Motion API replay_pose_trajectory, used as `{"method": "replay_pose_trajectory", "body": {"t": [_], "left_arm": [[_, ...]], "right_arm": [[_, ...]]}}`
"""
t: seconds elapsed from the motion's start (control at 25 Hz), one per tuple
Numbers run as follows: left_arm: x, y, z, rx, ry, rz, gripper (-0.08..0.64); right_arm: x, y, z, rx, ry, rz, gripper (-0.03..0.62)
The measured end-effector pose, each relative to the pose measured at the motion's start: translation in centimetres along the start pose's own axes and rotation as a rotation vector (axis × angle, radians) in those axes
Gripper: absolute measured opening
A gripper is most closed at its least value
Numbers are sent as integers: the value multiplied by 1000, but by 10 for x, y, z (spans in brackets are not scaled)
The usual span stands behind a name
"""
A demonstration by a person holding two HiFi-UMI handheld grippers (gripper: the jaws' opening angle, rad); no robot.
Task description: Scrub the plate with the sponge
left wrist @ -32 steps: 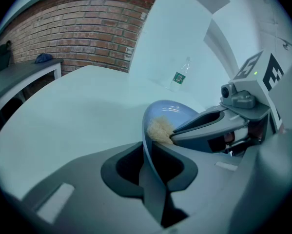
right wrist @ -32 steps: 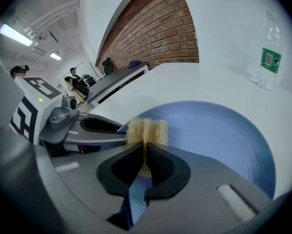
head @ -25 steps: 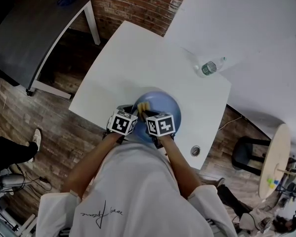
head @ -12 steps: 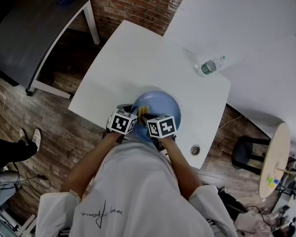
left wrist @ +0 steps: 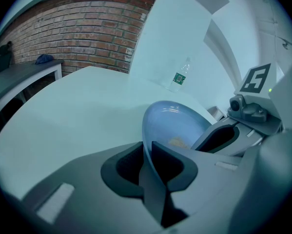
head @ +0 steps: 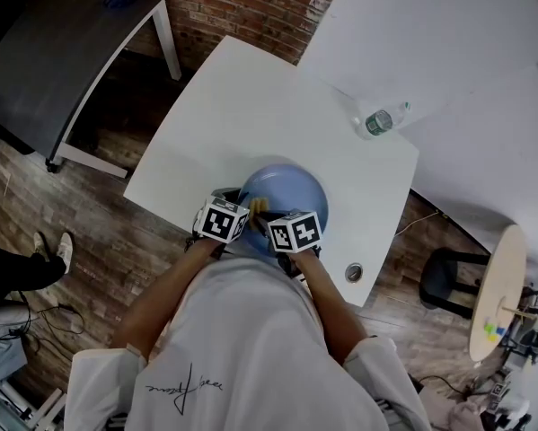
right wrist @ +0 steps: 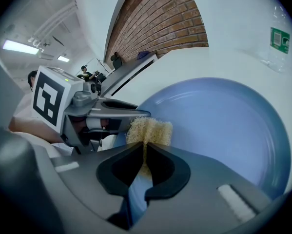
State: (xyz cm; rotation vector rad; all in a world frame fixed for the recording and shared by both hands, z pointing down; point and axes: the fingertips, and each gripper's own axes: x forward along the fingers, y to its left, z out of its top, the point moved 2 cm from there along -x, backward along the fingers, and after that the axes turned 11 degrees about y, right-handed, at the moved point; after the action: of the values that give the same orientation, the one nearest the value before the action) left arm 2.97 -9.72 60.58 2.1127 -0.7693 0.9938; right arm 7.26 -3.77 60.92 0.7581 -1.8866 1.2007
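Observation:
A blue plate point(head: 291, 187) lies near the front edge of the white table point(head: 242, 106). My left gripper point(head: 241, 206) is shut on the plate's left rim; in the left gripper view its jaws point(left wrist: 146, 151) pinch the rim of the plate point(left wrist: 177, 123), which stands tilted. My right gripper point(head: 265, 214) is shut on a yellow sponge point(head: 259, 206). In the right gripper view the sponge point(right wrist: 148, 130) sticks out past the jaws point(right wrist: 145, 149) and rests on the plate point(right wrist: 223, 126) near its left rim, right beside the left gripper point(right wrist: 109, 115).
A plastic water bottle point(head: 382, 120) lies at the table's far right corner. A small round object point(head: 355, 274) sits near the front right edge. A dark table point(head: 62, 52) stands to the left, a round wooden stool point(head: 500, 290) and a black chair point(head: 444, 281) to the right.
My right gripper has slid the sponge a little across the plate toward its near left rim. The left gripper and the plate have stayed where they were.

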Motion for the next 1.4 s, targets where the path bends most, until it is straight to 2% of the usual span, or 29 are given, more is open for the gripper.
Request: {"method": "replay_pose_trajectory", "body": {"t": [0.36, 0.68, 1.4], "left_arm": [[0, 0, 0, 1, -4, 1, 69], [0, -1, 0, 1, -4, 4, 69], [0, -1, -1, 5, -4, 0, 69]], "right_arm": [[2, 7, -9, -20, 36, 31, 29], [6, 18, -20, -52, 99, 97, 28], [5, 22, -33, -64, 156, 142, 28]]}}
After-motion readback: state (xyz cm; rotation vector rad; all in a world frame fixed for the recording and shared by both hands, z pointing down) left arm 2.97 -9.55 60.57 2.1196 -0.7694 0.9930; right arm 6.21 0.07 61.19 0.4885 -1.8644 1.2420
